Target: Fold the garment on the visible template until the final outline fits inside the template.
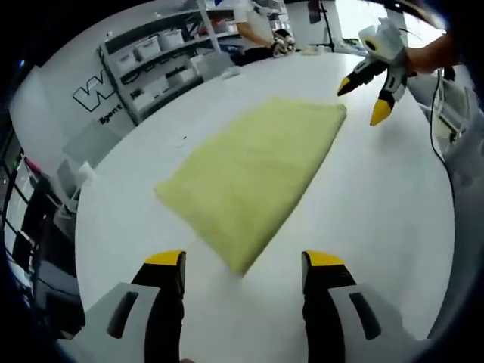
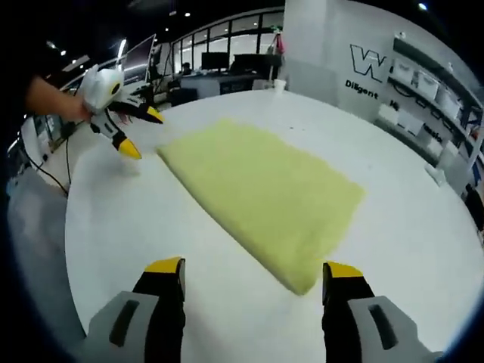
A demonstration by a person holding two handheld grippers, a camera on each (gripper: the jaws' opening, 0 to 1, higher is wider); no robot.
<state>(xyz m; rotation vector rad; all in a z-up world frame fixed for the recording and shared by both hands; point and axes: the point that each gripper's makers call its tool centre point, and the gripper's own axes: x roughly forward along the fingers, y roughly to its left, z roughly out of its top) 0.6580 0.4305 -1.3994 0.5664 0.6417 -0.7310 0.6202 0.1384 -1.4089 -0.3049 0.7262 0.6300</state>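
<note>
Left gripper (image 1: pixel 242 265) hovers with jaws apart, near corner of yellow garment (image 1: pixel 253 174) just ahead. Right gripper (image 2: pixel 253 271) likewise spread, empty, above the opposite end. Garment lies folded flat mid-table (image 1: pixel 378 212). Wall lettering (image 2: pixel 369 76): large "W", "Diligent" beneath; the rest is cut off.

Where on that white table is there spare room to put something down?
Bare white table lies all around the folded yellow garment: between it and the right gripper, and beside the left gripper. The shelves beyond the table look crowded.
</note>
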